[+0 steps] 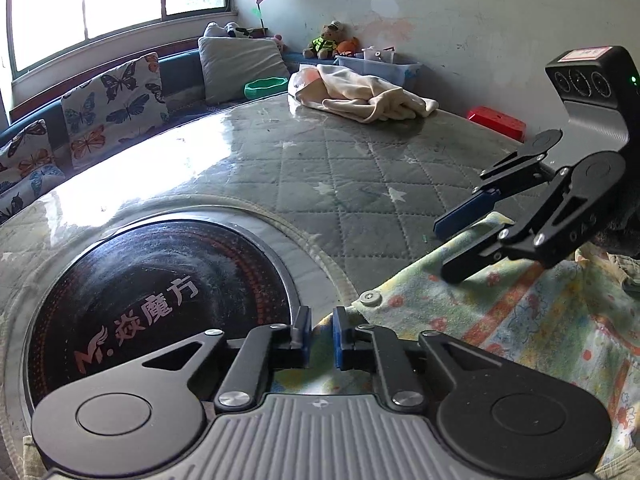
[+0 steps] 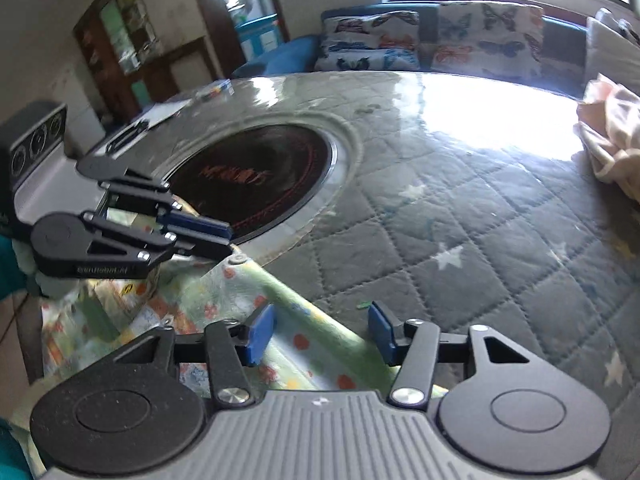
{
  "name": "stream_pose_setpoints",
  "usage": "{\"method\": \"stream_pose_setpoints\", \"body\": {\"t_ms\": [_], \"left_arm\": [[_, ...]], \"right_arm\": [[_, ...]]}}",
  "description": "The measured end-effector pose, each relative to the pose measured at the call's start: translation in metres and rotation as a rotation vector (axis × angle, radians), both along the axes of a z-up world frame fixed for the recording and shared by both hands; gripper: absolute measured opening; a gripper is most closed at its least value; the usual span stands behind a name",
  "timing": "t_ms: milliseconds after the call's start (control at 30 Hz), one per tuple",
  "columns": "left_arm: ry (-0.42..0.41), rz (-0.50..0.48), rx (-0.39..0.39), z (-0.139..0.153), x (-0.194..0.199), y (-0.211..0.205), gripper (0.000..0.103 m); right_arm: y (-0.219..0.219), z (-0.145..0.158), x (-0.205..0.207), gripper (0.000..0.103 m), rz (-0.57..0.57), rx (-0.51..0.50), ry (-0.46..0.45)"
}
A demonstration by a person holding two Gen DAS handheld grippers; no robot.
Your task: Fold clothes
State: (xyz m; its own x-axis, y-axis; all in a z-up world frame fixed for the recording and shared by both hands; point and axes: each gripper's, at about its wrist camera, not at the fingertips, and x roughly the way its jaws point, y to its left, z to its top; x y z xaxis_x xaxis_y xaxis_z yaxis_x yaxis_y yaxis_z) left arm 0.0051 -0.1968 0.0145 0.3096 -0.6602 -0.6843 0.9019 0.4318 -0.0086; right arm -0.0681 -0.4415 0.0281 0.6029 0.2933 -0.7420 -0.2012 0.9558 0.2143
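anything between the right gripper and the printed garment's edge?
Nothing visible. The right gripper is open with the garment's green hem already between its pads. The left gripper is shut on the same hem, near the button.

garment (image 1: 520, 320) on table (image 1: 320, 160), hotplate (image 1: 160, 300) left

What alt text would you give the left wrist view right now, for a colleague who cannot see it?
The left gripper is shut on the edge of a floral printed garment at the near side of a quilted table. The right gripper hovers open over the same cloth at right. A round black cooktop is set in the table, and a cream garment lies at the far edge.
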Motion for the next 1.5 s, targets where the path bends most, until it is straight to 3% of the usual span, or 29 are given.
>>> {"method": "stream_pose_setpoints", "body": {"t_ms": [33,100,200,500,733,867,1000,1133,1267,1333,1367,1400,1500], "left_arm": [[0.001,0.001,-0.002,0.001,0.000,0.001,0.010],[0.001,0.005,-0.008,0.003,-0.001,0.002,0.009],[-0.001,0.012,-0.022,0.008,-0.003,0.005,0.008],[-0.027,0.011,-0.082,0.036,-0.027,0.025,0.007],[-0.029,-0.010,-0.131,0.054,-0.071,0.062,0.007],[0.007,-0.020,-0.117,0.049,-0.106,0.088,0.007],[0.051,-0.013,-0.121,0.047,-0.126,0.112,0.007],[0.027,0.047,-0.162,0.064,-0.123,0.126,0.010],[-0.036,0.102,-0.165,0.077,-0.106,0.111,0.025],[-0.054,0.137,-0.147,0.076,-0.091,0.100,0.031],[-0.051,0.162,-0.134,0.073,-0.081,0.096,0.038],[-0.045,0.189,-0.120,0.070,-0.071,0.092,0.046],[-0.038,0.270,-0.059,0.056,-0.043,0.086,0.052]], "right_arm": [[0.002,0.001,0.000,0.042,0.010,-0.007,0.002],[0.006,0.003,0.000,0.020,0.030,-0.023,0.007],[0.018,0.008,-0.005,0.006,0.056,-0.090,0.001],[0.046,0.042,-0.041,0.003,0.108,-0.158,-0.130],[0.094,0.059,-0.098,0.003,0.247,-0.260,-0.217],[0.122,0.053,-0.128,0.003,0.325,-0.297,-0.211],[0.139,0.031,-0.145,0.003,0.385,-0.295,-0.137],[0.143,0.021,-0.149,0.004,0.382,-0.273,-0.101],[0.129,0.039,-0.145,0.011,0.302,-0.202,-0.128],[0.112,0.050,-0.140,0.026,0.209,-0.160,-0.146],[0.105,0.052,-0.138,0.038,0.179,-0.148,-0.144],[0.092,0.053,-0.134,0.043,0.132,-0.132,-0.144],[0.064,0.050,-0.129,0.048,0.048,-0.126,-0.114]]}}
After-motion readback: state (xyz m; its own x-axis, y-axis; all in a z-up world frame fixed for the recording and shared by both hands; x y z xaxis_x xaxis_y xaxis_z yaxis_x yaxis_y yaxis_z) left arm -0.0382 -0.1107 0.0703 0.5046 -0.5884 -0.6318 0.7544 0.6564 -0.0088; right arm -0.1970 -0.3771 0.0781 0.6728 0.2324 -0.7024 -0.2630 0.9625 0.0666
